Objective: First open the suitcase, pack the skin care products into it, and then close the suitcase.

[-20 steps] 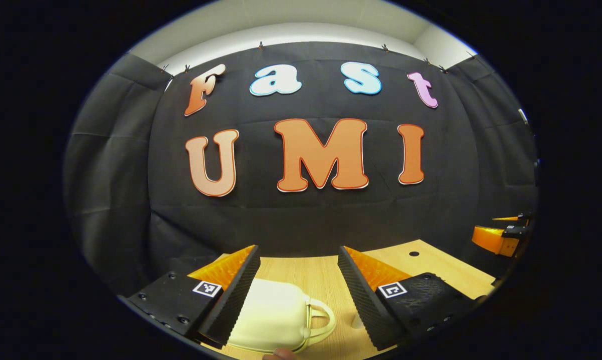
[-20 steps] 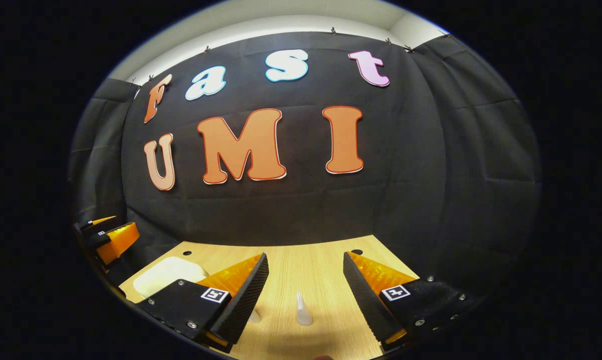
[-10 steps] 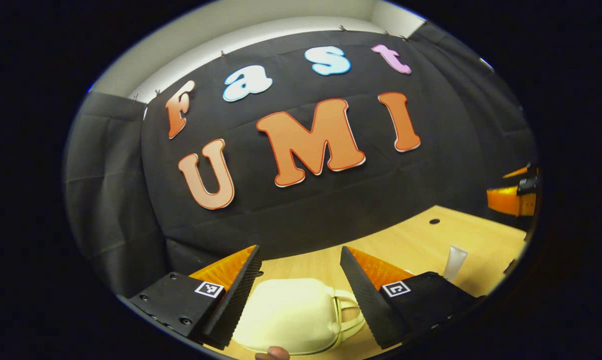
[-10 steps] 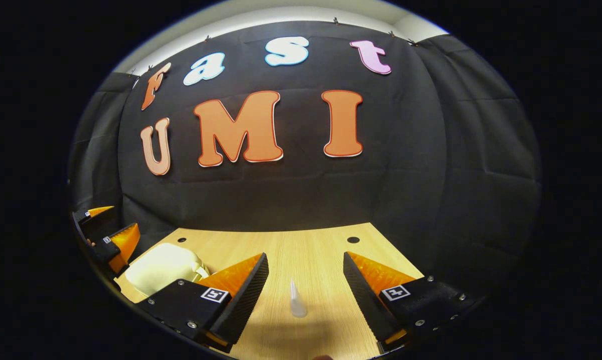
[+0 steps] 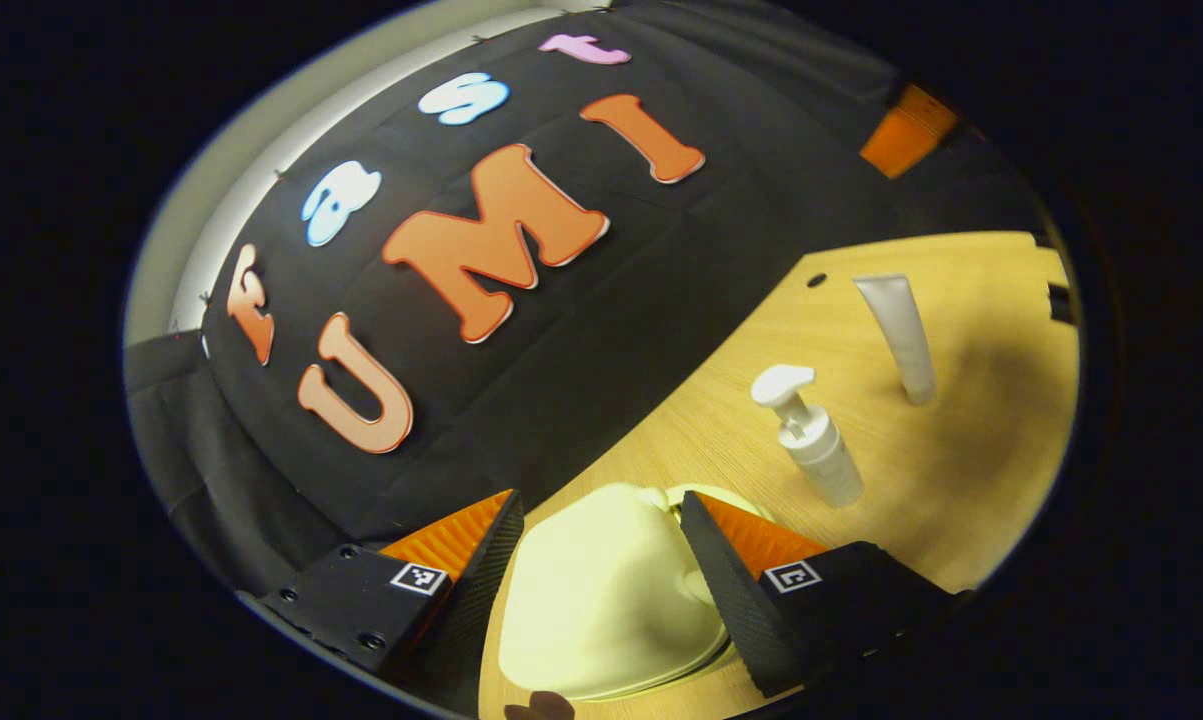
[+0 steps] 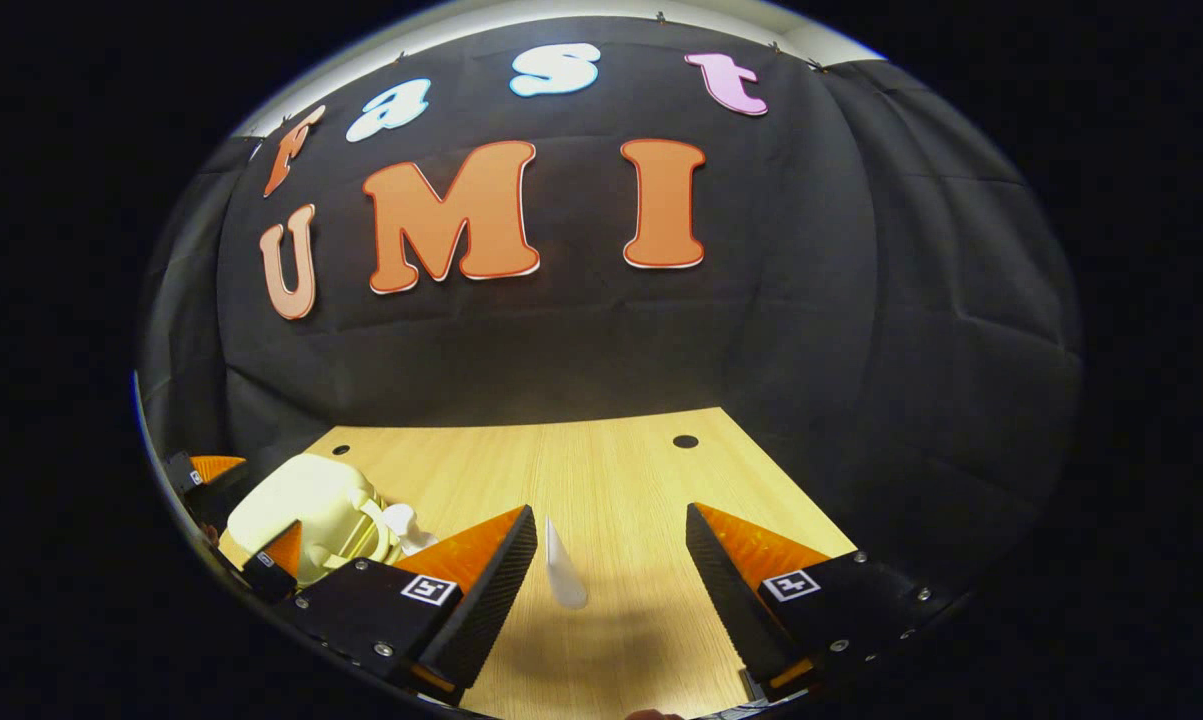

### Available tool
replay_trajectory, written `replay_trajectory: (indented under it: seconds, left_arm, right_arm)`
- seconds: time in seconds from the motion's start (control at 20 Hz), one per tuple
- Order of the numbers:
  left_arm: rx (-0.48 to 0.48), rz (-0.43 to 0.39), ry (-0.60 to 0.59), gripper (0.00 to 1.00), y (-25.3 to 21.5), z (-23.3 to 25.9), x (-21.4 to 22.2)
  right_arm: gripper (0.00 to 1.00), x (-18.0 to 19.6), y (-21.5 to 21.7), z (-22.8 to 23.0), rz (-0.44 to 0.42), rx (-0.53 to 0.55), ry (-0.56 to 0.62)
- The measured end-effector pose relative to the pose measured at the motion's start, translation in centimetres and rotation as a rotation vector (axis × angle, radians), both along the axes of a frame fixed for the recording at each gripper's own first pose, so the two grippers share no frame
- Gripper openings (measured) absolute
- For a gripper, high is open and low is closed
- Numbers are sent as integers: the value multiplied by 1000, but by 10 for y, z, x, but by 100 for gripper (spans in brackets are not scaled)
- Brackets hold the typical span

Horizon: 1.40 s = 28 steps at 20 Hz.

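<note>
A small cream suitcase (image 5: 601,600) with a handle lies shut on the wooden table (image 5: 971,470). My left gripper (image 5: 598,500) is tilted and open, one finger on each side of the case's handle end. In the right gripper view the suitcase (image 6: 301,510) is at the far left, with the left gripper (image 6: 251,510) astride it. A white pump bottle (image 5: 811,440) stands right of the case, and a white tube (image 5: 896,335) stands on its cap beyond it. My right gripper (image 6: 610,512) hangs open over the table, the tube (image 6: 561,570) just inside its left finger.
The black cloth wall closes the table's far side. Two small round holes (image 6: 685,441) sit near the table's back edge. Bare wood stretches ahead of the right gripper.
The left gripper has rolled sideways and moved in over the suitcase, so the bottle and tube now show. The right gripper has tipped down slightly and remains open.
</note>
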State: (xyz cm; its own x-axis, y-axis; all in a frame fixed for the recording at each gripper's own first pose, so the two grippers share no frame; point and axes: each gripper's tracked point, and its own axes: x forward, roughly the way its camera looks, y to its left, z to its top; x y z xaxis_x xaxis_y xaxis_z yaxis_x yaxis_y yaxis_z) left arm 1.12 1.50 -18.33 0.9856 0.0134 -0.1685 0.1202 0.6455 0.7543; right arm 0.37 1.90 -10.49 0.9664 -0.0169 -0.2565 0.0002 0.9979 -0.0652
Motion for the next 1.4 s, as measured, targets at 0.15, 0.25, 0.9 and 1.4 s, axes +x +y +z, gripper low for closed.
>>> replay_trajectory:
  seconds: [0.15,0.25,0.9,1.4]
  left_arm:
    - [89,-14,57,98,-5,-33,7]
    - [148,-35,72,98,-11,-48,10]
    - [346,-35,203,98,-13,-97,35]
    - [429,1,330,39,-11,-133,49]
  right_arm:
    - [95,1,-3,-11,-11,1,31]
    - [96,1,-10,-18,-25,3,50]
    - [95,4,-44,-49,-113,56,117]
    - [95,-10,-64,-48,-172,74,105]
